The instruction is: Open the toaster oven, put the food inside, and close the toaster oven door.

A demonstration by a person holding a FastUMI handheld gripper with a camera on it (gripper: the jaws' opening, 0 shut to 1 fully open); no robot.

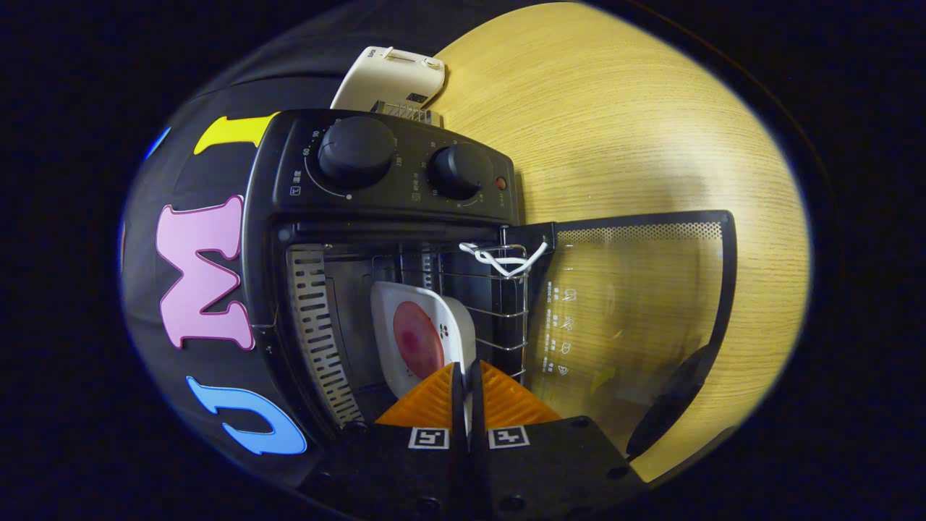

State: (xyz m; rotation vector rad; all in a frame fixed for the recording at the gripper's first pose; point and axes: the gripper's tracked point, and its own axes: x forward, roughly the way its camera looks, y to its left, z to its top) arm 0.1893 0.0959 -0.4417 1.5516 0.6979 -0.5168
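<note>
The tool [466,373] grips the rim of the plate [412,336] of food, partly inside the toaster oven [289,239]. Door [636,304] open. Next: seat plate, release, withdraw, close door.

One toaster oven [383,239], two knobs [357,152] on it, one plate [419,336] inside, one white toaster [391,79] behind, one claw [465,391].
</note>
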